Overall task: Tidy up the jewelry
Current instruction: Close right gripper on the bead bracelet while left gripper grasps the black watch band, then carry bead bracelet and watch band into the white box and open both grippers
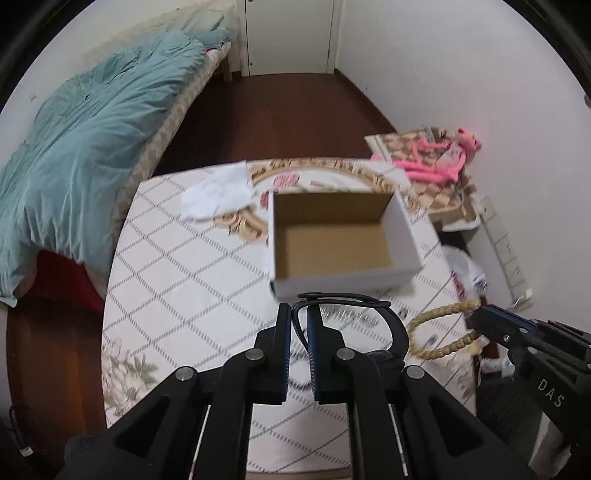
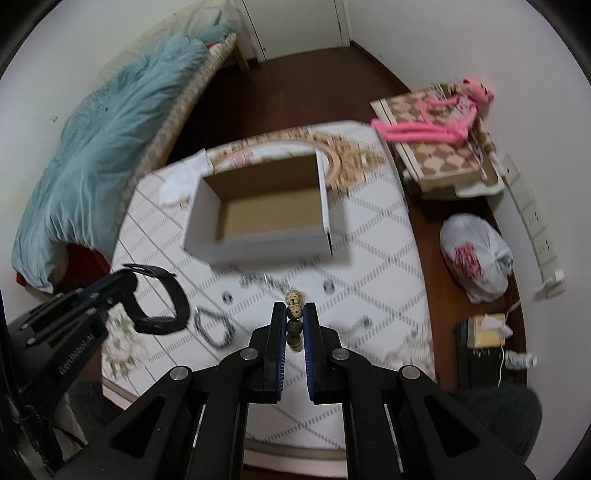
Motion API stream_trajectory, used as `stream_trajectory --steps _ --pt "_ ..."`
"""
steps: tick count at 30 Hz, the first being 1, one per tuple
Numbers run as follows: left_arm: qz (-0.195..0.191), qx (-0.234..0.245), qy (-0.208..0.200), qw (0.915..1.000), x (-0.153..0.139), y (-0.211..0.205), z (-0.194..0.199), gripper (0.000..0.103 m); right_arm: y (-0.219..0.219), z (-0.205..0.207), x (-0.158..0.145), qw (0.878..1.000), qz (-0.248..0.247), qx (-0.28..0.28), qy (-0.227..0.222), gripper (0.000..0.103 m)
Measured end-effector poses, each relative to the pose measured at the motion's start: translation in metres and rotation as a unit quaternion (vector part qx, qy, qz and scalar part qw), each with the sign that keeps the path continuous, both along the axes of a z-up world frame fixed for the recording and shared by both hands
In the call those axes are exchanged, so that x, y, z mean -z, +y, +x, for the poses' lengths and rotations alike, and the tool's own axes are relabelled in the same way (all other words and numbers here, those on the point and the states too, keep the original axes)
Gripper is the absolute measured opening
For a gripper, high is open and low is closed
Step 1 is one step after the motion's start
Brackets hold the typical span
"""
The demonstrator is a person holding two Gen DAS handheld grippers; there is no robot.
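Jaws of the left gripper [image 1: 298,325] stand close together, clamped on a black band [image 1: 384,325] that loops out to the right of them and hangs above the bench [image 1: 177,280]. The right gripper [image 2: 294,314] has its jaws pressed on a beaded bracelet [image 2: 294,312] of tan, speckled beads; in the left wrist view this bracelet shows as a tan ring held up at the bench's right edge. On the patterned cloth of the bench, just ahead of the grippers, lies a dark chain bracelet [image 2: 214,326] near the black band, a silvery chain [image 2: 264,281] closer to the box, and a few small metal pieces, too blurred to name, spread apart on either side. Beyond these sits an open cardboard box [image 2: 266,247], white outside and brown inside, with nothing visible in it. A white cloth [image 1: 216,197] lies on the bench at the box's far left corner. To the right, off the bench, a tied plastic bag [image 2: 476,254] rests on the floor, and farther back a pink plush toy [image 2: 436,129] lies on a checkered surface. On the left a bed with a teal quilt [image 1: 88,155] runs toward a white door [image 1: 288,33].
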State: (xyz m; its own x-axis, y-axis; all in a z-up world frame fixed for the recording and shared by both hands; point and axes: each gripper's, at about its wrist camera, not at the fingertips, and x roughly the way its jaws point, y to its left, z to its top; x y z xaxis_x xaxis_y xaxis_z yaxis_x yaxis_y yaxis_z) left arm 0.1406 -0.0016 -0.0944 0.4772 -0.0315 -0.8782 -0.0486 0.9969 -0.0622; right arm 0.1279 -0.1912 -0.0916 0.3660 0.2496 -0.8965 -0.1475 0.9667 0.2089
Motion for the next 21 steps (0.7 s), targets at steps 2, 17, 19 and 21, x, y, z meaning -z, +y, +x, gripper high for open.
stream_trajectory --steps 2,17,19,21 --pt "-0.011 0.0 -0.004 0.9999 -0.005 0.0 0.013 0.006 0.003 0.015 -0.013 1.0 0.005 -0.004 -0.015 0.009" --pt "-0.084 0.003 0.074 0.9937 0.037 0.017 0.12 0.006 0.025 0.146 0.008 0.998 0.051 -0.022 0.04 0.009" --pt "-0.086 0.008 0.09 0.9922 0.045 0.017 0.13 0.008 0.029 0.154 0.02 0.997 0.053 -0.026 0.055 0.009" --pt "-0.089 0.004 0.11 0.9899 0.053 0.016 0.138 0.008 0.033 0.163 0.031 0.996 0.05 -0.031 0.068 0.009"
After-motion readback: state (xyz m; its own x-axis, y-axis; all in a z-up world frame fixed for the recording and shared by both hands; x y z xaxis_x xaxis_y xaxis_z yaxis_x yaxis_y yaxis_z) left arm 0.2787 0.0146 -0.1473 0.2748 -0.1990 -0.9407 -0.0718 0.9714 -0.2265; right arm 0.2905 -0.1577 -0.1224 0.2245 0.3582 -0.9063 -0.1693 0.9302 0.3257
